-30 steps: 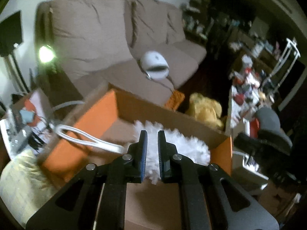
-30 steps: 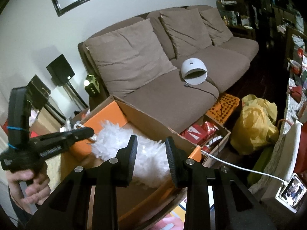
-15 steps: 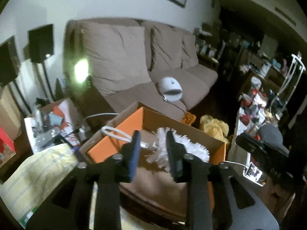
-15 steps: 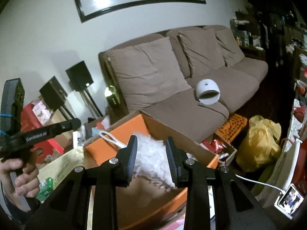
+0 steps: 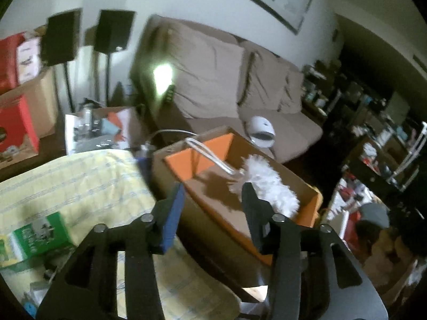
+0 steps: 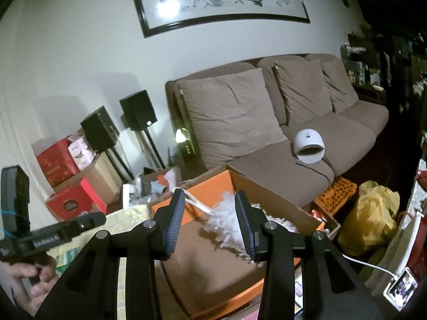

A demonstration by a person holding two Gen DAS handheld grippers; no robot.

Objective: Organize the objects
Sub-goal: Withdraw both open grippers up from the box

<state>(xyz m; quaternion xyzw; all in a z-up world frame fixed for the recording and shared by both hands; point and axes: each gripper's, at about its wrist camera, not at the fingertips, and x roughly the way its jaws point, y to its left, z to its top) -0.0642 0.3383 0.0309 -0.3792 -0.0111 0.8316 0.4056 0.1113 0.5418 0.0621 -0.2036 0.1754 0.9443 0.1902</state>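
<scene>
A white fluffy duster (image 5: 267, 184) with a white handle lies inside an open orange-lined cardboard box (image 5: 197, 157). My left gripper (image 5: 213, 192) is open and empty, held back above the near edge of the box. My right gripper (image 6: 209, 208) is open and empty, above the box, with the duster (image 6: 226, 226) seen between its fingers. The box's orange wall also shows in the right wrist view (image 6: 213, 184). The left gripper's body (image 6: 53, 237) shows at the left of the right wrist view, held by a hand.
The box sits on a surface with a yellow checked cloth (image 5: 66, 184). A green carton (image 5: 37, 237) lies on the cloth. A brown sofa (image 6: 267, 133) with a white dome device (image 6: 309, 146) stands behind. Speakers (image 6: 138, 112), red boxes (image 6: 72, 200) and a yellow bag (image 6: 371, 221) surround.
My left gripper has let go of the duster, opened wide and pulled back and up from the box. The duster now lies in the box. My right gripper rose slightly.
</scene>
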